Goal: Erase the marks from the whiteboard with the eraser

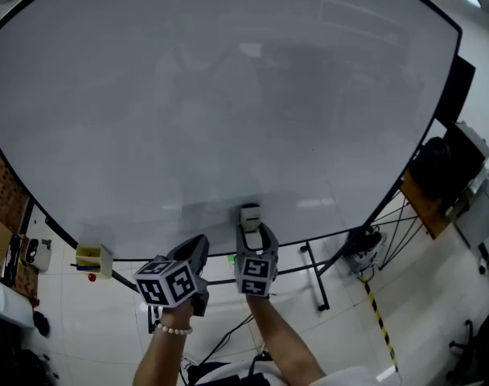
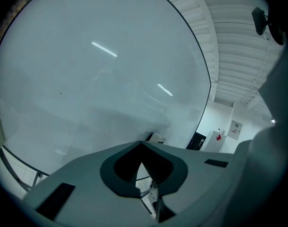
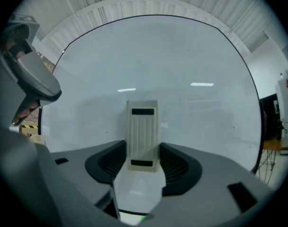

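Left hand-held gripper (image 2: 142, 144) was clenched with nothing in it. Its jaw tips met, and only the floor and part of the stand showed through the gap behind them. It was held below the lower edge of the whiteboard (image 1: 228, 95), pointing up at the panel. A small yellow box (image 1: 94, 257) was fixed at the board's lower edge, further to the left of this hand-held gripper.

Just to the right, the right hand-held gripper (image 3: 143, 144) was grasping the eraser (image 3: 143, 126). Both jaws pressed on the eraser's lower sides. Its ribbed back faced the camera and its long axis ran forward along the jaws. In the head view the eraser lay over the bottom margin of the whiteboard, directly ahead of the right hand-held gripper. Whether its pad was touching the surface could not be determined.

No written marks could be made out on the whiteboard in any view. Only reflections of ceiling lights and a few tiny specks were visible.

Assessment: the wiping step was in hand, with the eraser at the bottom of a stroke or about to begin one. Most or all of the erasing appeared to be done.

The next move would call for the pad to be pressed flat against the panel. The eraser would then be drawn over any faint residue, with the grasp kept firm so that it did not twist between the jaws.
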Tool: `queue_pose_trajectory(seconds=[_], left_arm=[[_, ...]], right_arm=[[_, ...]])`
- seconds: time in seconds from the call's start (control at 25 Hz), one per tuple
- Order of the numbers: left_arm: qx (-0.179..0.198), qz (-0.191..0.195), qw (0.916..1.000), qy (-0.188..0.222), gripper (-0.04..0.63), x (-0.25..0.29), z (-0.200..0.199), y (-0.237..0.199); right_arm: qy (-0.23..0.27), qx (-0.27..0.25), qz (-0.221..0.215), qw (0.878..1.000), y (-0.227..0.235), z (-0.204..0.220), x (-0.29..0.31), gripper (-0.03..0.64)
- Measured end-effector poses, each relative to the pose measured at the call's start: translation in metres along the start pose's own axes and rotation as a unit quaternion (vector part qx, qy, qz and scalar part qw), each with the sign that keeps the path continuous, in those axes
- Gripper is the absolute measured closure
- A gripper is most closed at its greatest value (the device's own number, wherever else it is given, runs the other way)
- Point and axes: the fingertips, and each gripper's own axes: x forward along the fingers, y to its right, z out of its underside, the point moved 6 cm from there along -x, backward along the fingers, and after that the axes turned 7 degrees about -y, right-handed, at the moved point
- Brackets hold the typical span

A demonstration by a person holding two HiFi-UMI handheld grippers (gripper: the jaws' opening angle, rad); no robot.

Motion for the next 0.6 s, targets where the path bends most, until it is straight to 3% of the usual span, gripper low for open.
queue_pose_trajectory(seconds=[0.6], left_arm=[[0.014,-0.017,0.9997,-0.008,0.607,0.096,0.039,0.088]], right_arm=[[-0.026,-0.034,-0.034,0.998,0.159,-0.003,-0.002,0.364]])
